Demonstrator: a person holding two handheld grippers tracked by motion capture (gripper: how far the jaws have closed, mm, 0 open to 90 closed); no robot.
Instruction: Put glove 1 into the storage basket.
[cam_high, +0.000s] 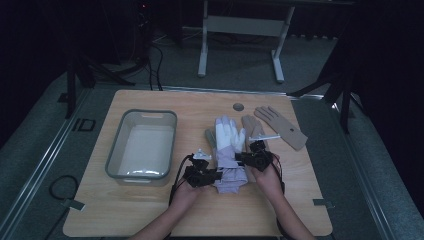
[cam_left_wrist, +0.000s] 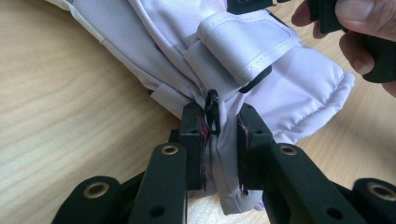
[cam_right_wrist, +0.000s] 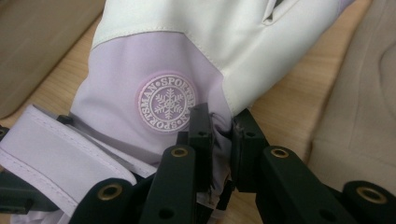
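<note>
A: Largest first: the desk (cam_high: 150, 210), then the grey bin (cam_high: 116, 159) at its left, standing empty. Nothing has gone into it yet.

B: And the lilac ski glove (cam_high: 227, 150)?

A: Lying flat at mid-desk, fingers pointing away from the person, a tan glove (cam_high: 282, 127) well to its right and another tan one (cam_high: 250, 125) just beside it.

B: The grip?

A: Taken. The left gripper (cam_left_wrist: 219, 140) has its jaws clamped on fabric at the cuff edge beside a small black hook (cam_left_wrist: 212, 112); the right gripper (cam_right_wrist: 219, 140) pinches the opposite edge near the round snowflake badge (cam_right_wrist: 168, 102).

B: Remaining?

A: Probably the lift and carry to the bin; the tan gloves lie untouched.
</note>
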